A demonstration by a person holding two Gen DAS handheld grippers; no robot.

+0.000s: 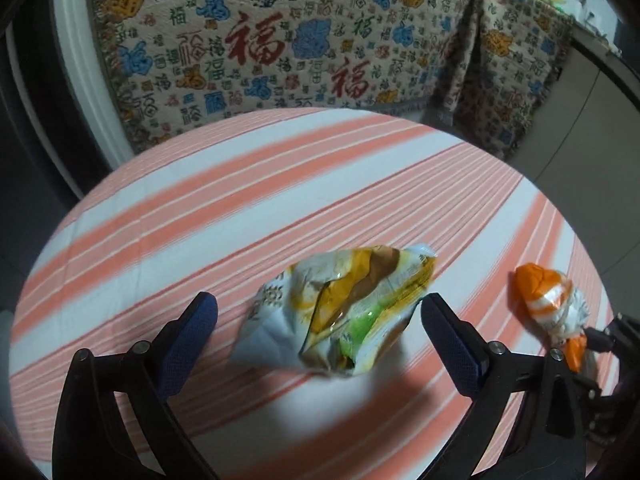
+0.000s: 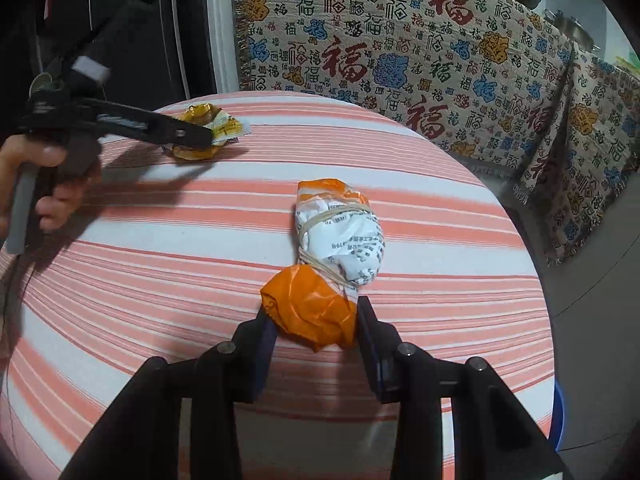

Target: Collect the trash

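Observation:
A crumpled yellow, green and white snack wrapper (image 1: pixel 340 312) lies on the striped table (image 1: pixel 200 208). My left gripper (image 1: pixel 318 316) is open, its fingers on either side of the wrapper. In the right wrist view the left gripper (image 2: pixel 200 138) sits over the same wrapper (image 2: pixel 212 128) at the far left of the table. An orange and white bag bound with rubber bands (image 2: pixel 336 248) lies mid-table. My right gripper (image 2: pixel 316 320) is shut on its orange end. The bag also shows at the right in the left wrist view (image 1: pixel 548 300).
The round table (image 2: pixel 440 320) has an orange and white striped cloth. A sofa with a patterned throw (image 1: pixel 280 40) stands behind the table. Grey floor (image 2: pixel 592 280) lies to the right. A blue object (image 2: pixel 560 412) peeks out below the table's right edge.

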